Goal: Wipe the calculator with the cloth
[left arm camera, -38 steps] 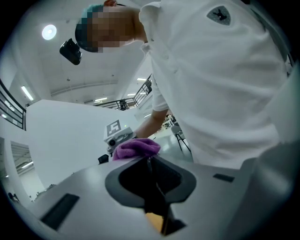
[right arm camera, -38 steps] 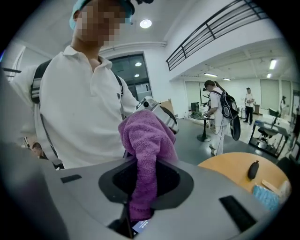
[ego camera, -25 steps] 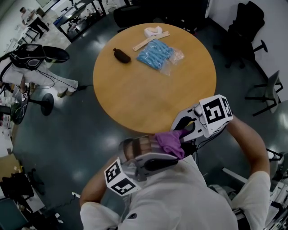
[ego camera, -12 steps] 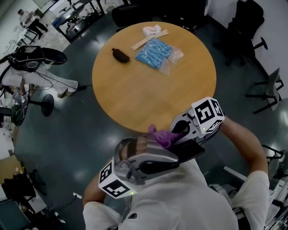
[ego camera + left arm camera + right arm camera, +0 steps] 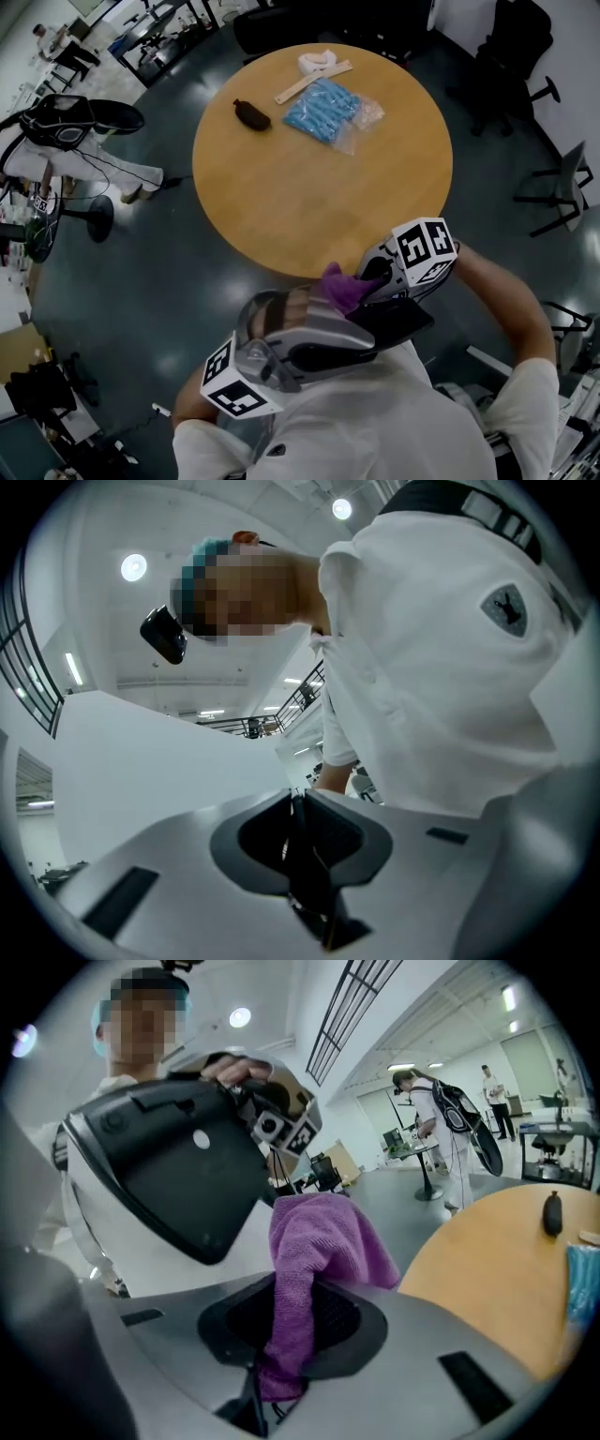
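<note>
Calculator (image 5: 178, 1171): black, up in the air close to the white shirt (image 5: 375, 422), off the edge of the round tabletop (image 5: 319, 178). Sits edge-on in the left claw (image 5: 300, 803), clenched tight on it. Purple cloth (image 5: 314, 1241): bunched up, squeezed in the right claw (image 5: 300, 1288), sticks out past the tips. Comes just beside the calculator's lower edge.
</note>
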Motion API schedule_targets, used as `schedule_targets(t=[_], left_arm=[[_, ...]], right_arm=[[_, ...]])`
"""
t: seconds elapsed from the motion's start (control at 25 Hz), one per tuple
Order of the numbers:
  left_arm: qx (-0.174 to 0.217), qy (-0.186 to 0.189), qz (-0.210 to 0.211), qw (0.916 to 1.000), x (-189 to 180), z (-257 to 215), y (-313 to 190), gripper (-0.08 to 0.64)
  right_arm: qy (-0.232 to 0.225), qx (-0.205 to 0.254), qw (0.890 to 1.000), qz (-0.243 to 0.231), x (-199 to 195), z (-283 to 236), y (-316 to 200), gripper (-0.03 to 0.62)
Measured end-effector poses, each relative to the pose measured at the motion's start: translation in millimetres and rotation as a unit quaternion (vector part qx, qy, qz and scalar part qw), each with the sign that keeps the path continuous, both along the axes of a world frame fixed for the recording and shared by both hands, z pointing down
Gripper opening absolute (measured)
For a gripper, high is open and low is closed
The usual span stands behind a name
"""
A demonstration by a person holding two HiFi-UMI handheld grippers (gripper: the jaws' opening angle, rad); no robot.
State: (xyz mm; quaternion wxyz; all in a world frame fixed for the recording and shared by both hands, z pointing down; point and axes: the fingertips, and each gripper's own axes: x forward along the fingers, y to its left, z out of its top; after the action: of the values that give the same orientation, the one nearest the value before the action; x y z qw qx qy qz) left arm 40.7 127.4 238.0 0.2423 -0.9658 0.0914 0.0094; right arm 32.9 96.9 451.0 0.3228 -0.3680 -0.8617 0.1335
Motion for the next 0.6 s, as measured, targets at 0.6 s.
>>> schedule_targets(t=[0.6], left_arm=[[-0.02,0.005,-0.013,0.9997,-10,9,-17,0.049]], right_arm=[[-0.169,0.504,0.845,-0.048,-17,-122,-52,0.072]])
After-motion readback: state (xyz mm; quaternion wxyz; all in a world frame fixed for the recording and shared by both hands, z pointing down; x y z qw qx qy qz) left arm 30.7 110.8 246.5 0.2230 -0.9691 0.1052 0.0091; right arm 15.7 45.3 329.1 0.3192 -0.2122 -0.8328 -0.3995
